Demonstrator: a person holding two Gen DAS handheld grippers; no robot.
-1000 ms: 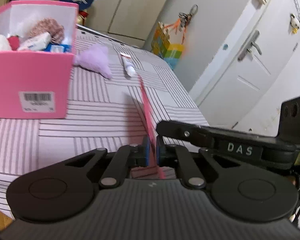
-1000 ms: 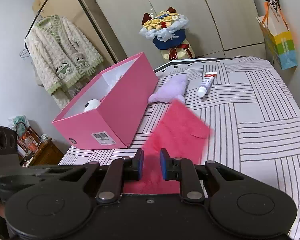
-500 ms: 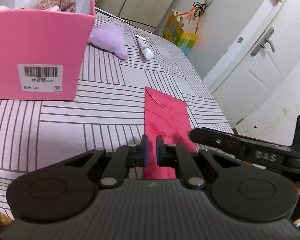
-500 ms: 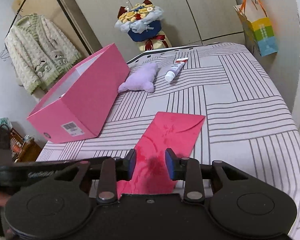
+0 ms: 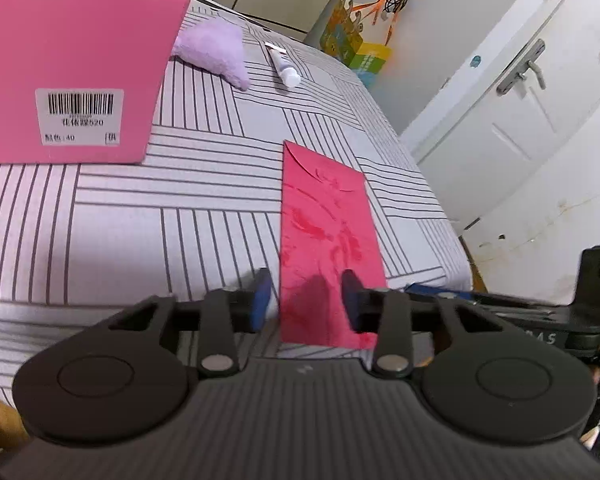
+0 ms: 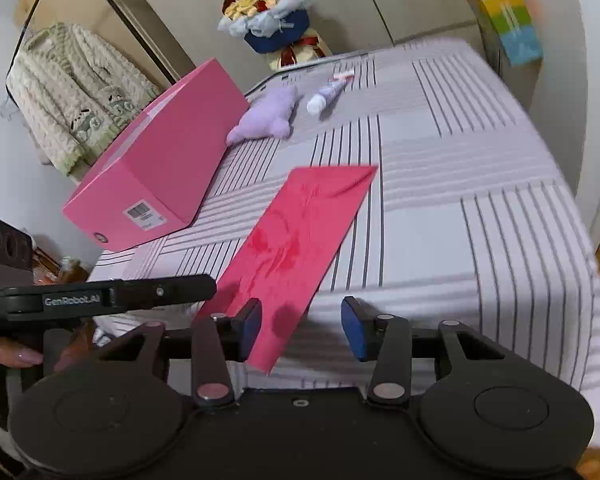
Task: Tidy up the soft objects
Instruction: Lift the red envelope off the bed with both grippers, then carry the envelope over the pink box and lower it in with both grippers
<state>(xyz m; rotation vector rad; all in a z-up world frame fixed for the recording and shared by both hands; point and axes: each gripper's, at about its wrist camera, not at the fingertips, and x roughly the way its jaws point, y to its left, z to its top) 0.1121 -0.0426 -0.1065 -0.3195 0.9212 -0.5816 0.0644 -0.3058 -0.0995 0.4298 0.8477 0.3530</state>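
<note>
A red envelope [image 5: 324, 240] lies flat on the striped bed near its front edge; it also shows in the right wrist view [image 6: 300, 236]. My left gripper [image 5: 306, 296] is open and empty, its jaws either side of the envelope's near end. My right gripper [image 6: 300, 324] is open and empty just above the same end. A pink box [image 5: 72, 76] holding soft things stands at the left, also in the right wrist view [image 6: 156, 168]. A purple plush [image 5: 216, 54] lies beside the box, seen too in the right wrist view [image 6: 268, 116].
A white tube [image 5: 284, 70] lies past the plush, also in the right wrist view [image 6: 328, 94]. The bed's right edge drops off toward a white door [image 5: 516, 92]. A colourful bag [image 6: 508, 24] hangs at the back right. A cardigan [image 6: 72, 96] hangs left.
Both grippers held the red envelope up, laid it flat on the bed, then opened and let it go.
</note>
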